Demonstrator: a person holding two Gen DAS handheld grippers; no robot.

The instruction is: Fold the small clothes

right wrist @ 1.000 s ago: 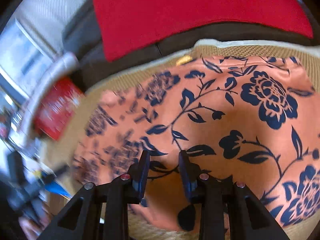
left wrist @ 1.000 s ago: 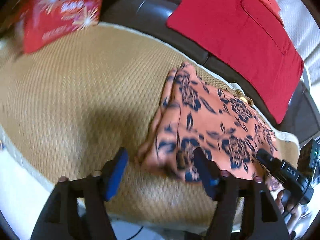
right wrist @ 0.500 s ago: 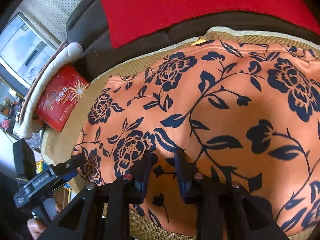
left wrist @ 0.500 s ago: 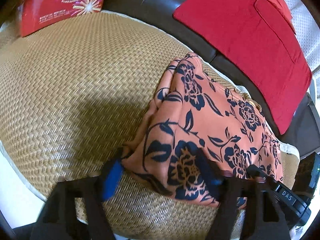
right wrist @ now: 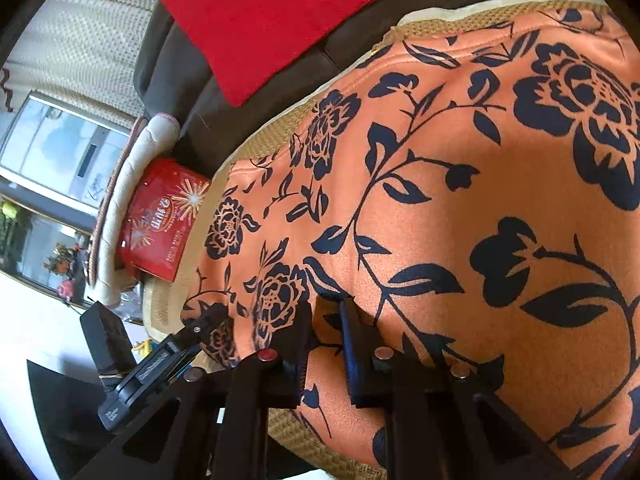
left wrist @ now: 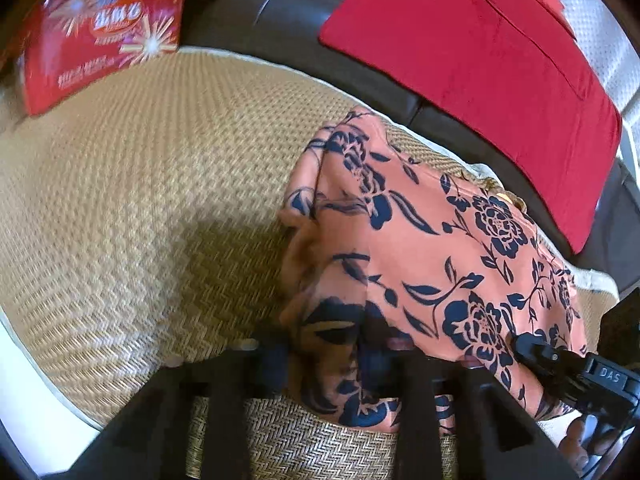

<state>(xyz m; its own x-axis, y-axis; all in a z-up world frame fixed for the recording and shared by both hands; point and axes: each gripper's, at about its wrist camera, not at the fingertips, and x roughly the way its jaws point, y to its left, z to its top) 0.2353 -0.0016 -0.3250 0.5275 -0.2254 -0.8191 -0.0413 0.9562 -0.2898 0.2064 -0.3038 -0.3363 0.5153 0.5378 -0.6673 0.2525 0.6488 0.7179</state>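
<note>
An orange garment with dark blue flowers [left wrist: 432, 248] lies on a woven straw mat [left wrist: 152, 208]. It fills most of the right wrist view [right wrist: 460, 208]. My left gripper [left wrist: 324, 360] is shut on the garment's near left corner, with cloth bunched between its jaws. My right gripper [right wrist: 326, 344] is shut on the garment's near edge, with a fold of cloth pinched in the narrow gap. The right gripper's tip [left wrist: 536, 350] shows at the garment's right edge in the left wrist view. The left gripper's tip [right wrist: 200, 326] shows at lower left in the right wrist view.
A red box with gold starbursts [left wrist: 104, 32] stands at the mat's far left corner, also in the right wrist view [right wrist: 160, 220]. A red cloth [left wrist: 480, 48] lies on the dark sofa back [left wrist: 248, 12] behind the mat.
My left gripper has moved onto the garment's near left corner and shut on it. My right gripper stays shut on the near edge. The garment's left side has bunched up.
</note>
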